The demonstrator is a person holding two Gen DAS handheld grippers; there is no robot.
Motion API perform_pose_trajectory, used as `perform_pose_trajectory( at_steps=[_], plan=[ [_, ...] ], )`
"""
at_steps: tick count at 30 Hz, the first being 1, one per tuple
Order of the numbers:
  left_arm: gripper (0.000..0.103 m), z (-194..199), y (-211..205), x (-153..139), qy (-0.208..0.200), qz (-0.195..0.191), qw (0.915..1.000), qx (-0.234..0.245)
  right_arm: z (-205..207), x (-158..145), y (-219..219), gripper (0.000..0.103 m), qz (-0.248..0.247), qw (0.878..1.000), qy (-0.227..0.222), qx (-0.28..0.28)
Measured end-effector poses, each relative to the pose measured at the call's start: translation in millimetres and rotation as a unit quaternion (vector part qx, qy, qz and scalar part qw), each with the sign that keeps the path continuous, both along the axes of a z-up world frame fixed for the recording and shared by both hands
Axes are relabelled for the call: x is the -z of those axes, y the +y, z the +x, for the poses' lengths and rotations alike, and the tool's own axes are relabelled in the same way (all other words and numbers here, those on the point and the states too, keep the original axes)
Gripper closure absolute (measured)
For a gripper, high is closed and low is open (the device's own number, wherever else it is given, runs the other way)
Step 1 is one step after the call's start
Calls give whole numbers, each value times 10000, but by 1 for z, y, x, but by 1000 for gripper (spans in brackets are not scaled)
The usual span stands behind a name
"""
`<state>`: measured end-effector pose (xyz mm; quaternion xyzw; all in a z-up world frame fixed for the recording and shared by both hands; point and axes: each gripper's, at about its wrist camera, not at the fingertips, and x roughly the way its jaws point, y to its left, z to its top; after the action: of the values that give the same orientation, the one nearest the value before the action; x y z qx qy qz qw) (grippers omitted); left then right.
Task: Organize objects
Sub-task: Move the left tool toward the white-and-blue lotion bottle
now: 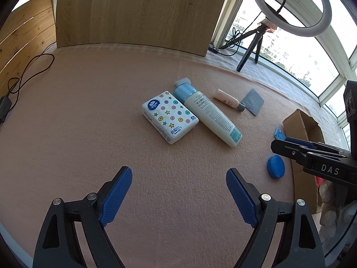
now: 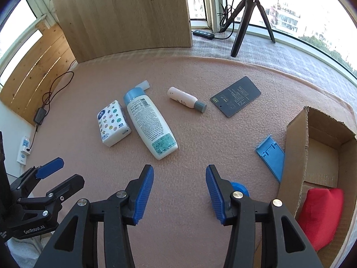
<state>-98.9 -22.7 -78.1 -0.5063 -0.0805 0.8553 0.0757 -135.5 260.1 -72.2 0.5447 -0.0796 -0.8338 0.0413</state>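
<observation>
On the pink mat lie a tissue pack (image 1: 170, 117) (image 2: 113, 122) and, touching its right side, a large white bottle with a blue cap (image 1: 207, 111) (image 2: 150, 122). Farther right are a small white bottle with a grey cap (image 1: 228, 100) (image 2: 186, 100) and a dark card (image 1: 252, 101) (image 2: 235, 96). A blue round lid (image 1: 275, 166) (image 2: 242, 188) and a blue flat stand (image 1: 280, 133) (image 2: 271, 156) lie beside the cardboard box (image 1: 304, 125) (image 2: 296, 147). My left gripper (image 1: 178, 194) (image 2: 50, 170) is open and empty, short of the tissue pack. My right gripper (image 2: 179, 192) (image 1: 287, 145) is open and empty, left of the lid.
A red cloth item (image 2: 321, 214) lies inside the box. A wooden board (image 1: 138, 13) stands at the mat's far edge. A tripod (image 2: 250, 11) with a ring light (image 1: 290, 6) and a power strip (image 2: 203, 34) sit by the window. A cable (image 1: 29, 73) runs along the left.
</observation>
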Motion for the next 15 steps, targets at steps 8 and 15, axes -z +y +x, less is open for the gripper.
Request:
perform_pose_trajectory(
  at_steps=[8,15],
  plan=[
    [14,-21,-24,6,-30,24,9999,-103,-16,5,-14,58,-6,10000,58,-21],
    [15,-57,-28,2,54,26,10000,-1,-27,16,-15,58,-93,9999,-13,117]
  ],
)
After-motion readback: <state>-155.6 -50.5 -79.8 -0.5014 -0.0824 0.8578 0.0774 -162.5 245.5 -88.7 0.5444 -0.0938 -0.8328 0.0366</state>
